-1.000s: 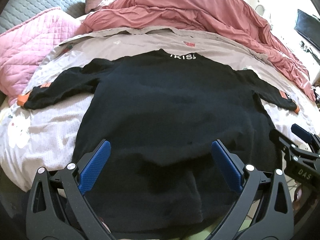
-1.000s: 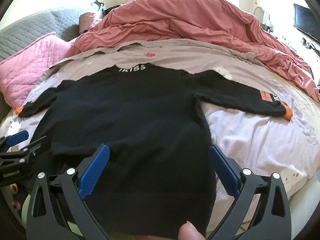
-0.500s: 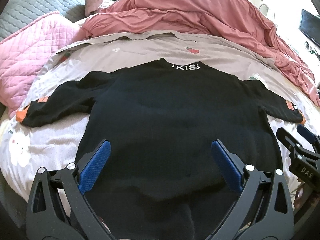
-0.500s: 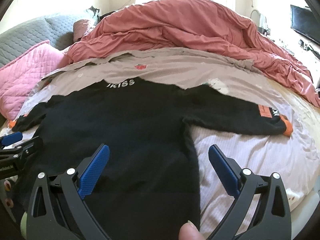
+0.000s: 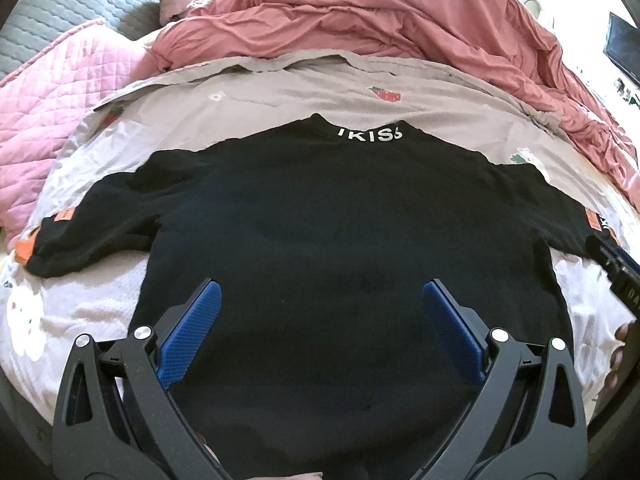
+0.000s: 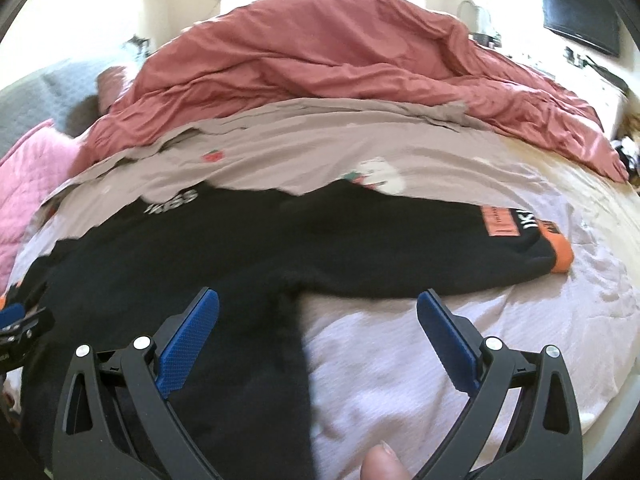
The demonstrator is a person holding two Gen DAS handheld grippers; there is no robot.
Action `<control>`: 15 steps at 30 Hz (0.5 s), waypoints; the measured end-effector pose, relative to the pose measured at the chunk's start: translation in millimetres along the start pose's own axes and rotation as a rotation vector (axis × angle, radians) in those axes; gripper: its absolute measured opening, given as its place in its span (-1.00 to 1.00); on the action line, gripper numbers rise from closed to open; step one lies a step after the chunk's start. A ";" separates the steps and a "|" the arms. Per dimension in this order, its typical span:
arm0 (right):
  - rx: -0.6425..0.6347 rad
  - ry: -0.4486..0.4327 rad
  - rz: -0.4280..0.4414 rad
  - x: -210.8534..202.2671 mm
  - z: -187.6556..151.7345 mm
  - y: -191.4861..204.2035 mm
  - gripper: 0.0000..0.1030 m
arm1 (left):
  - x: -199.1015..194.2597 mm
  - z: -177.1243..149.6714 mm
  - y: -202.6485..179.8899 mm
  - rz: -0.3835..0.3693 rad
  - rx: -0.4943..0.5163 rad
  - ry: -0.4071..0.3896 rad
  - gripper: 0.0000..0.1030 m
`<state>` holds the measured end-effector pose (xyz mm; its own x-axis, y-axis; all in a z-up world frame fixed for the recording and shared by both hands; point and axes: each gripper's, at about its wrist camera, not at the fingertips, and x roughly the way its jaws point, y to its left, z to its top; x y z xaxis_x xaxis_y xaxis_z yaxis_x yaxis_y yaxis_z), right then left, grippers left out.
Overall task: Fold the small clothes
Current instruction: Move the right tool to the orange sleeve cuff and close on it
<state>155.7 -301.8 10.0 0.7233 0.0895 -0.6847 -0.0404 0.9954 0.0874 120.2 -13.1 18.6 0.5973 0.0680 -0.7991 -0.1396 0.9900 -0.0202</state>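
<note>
A black long-sleeved top [image 5: 320, 248] with white collar lettering lies flat on the bed, sleeves spread to both sides, orange cuffs at their ends. My left gripper [image 5: 322, 300] hovers open over the lower middle of the top, nothing between its blue pads. In the right wrist view the same top [image 6: 224, 264] fills the left half, and its right sleeve [image 6: 440, 248] stretches out to an orange cuff. My right gripper [image 6: 318, 308] is open above the armpit, beside the top's right edge. It also shows at the left view's right edge as a black right gripper [image 5: 616, 276].
The bed sheet [image 6: 420, 360] is pale with small prints. A crumpled red duvet [image 5: 380, 12] lies piled along the far side, and a pink quilted pillow [image 5: 52, 92] sits at the left. A fingertip [image 6: 382, 464] shows at the bottom of the right wrist view.
Both grippers have moved forward over the top. The right one has swung right, bringing the right sleeve and bare sheet under it. Both stay open.
</note>
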 end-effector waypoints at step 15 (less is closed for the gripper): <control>0.244 0.039 -0.252 41.0 30.8 -151.3 0.92 | 46.8 23.1 -9.2 -0.017 -0.005 0.057 0.84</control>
<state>212.7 -449.8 -9.1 0.6628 -0.1516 -0.7333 0.3051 0.9490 0.0797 167.7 -16.1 -4.7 0.5541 0.0440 -0.8313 -0.1337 0.9903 -0.0367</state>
